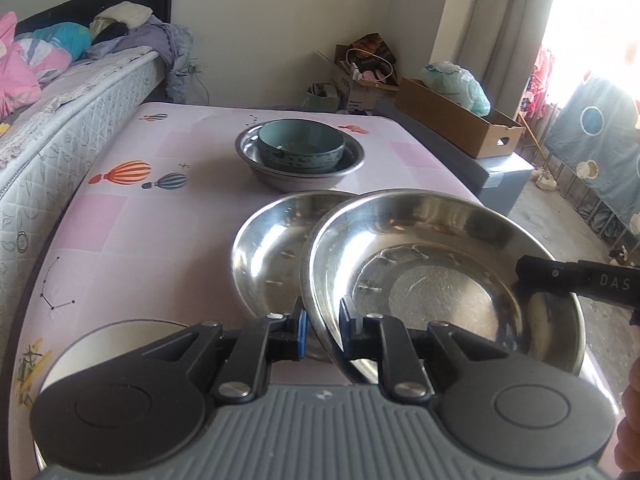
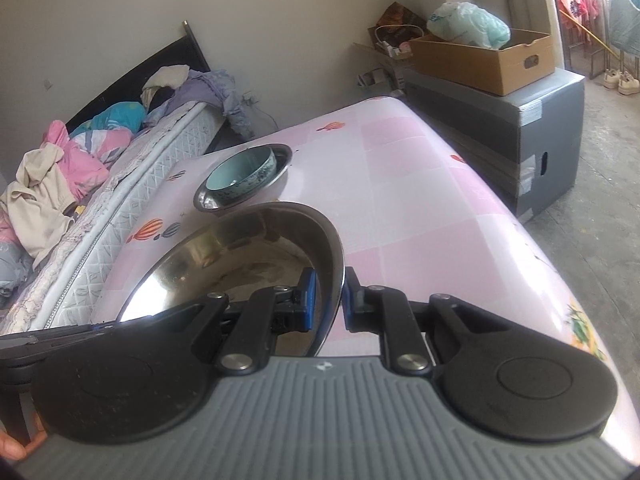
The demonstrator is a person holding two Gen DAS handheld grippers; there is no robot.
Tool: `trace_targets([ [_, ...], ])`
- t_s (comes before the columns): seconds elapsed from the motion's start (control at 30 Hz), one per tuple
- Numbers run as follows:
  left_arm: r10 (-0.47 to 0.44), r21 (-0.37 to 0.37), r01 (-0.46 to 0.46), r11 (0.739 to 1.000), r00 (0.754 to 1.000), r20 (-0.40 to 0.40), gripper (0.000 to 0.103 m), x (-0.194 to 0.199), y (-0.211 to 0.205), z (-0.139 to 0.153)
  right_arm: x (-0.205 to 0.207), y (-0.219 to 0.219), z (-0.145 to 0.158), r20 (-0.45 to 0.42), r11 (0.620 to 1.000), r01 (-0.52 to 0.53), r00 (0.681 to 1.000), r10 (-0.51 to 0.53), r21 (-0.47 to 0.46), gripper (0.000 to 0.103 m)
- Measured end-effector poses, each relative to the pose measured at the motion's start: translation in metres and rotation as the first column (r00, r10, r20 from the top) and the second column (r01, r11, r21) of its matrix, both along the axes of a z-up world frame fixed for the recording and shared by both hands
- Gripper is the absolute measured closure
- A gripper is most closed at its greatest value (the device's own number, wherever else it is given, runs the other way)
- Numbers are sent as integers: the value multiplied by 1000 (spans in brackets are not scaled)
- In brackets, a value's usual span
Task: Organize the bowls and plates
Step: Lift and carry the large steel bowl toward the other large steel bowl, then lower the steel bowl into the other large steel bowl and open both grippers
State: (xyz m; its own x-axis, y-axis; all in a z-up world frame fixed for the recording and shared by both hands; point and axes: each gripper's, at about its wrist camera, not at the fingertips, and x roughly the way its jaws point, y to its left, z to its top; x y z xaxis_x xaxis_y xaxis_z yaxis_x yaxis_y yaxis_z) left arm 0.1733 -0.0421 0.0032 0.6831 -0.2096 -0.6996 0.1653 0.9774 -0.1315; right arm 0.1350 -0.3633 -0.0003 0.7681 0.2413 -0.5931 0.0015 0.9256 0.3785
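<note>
A steel bowl (image 1: 440, 280) is held tilted above the pink table (image 1: 160, 220). My left gripper (image 1: 323, 328) is shut on its near rim. My right gripper (image 2: 331, 300) is shut on the opposite rim of the same bowl (image 2: 240, 256), and its finger (image 1: 576, 282) shows in the left wrist view. A second steel bowl (image 1: 272, 256) lies on the table just left of it, partly under its edge. Farther back a teal ceramic bowl (image 1: 301, 150) sits inside a steel basin (image 1: 256, 164); both also show in the right wrist view (image 2: 240, 178).
A white round object (image 1: 120, 344) lies at the table's near left, mostly hidden by my left gripper. A bed (image 1: 60, 120) runs along the table's left side. A grey cabinet (image 2: 532, 140) with a cardboard box (image 2: 488, 60) stands to the right.
</note>
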Motion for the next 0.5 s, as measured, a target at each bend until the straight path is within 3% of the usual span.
trace_targets([
  [0.5,81,34,-79,996,995,-55,85,57,31,-24,90,48,-29,-49,995,-98,994,98,0,89],
])
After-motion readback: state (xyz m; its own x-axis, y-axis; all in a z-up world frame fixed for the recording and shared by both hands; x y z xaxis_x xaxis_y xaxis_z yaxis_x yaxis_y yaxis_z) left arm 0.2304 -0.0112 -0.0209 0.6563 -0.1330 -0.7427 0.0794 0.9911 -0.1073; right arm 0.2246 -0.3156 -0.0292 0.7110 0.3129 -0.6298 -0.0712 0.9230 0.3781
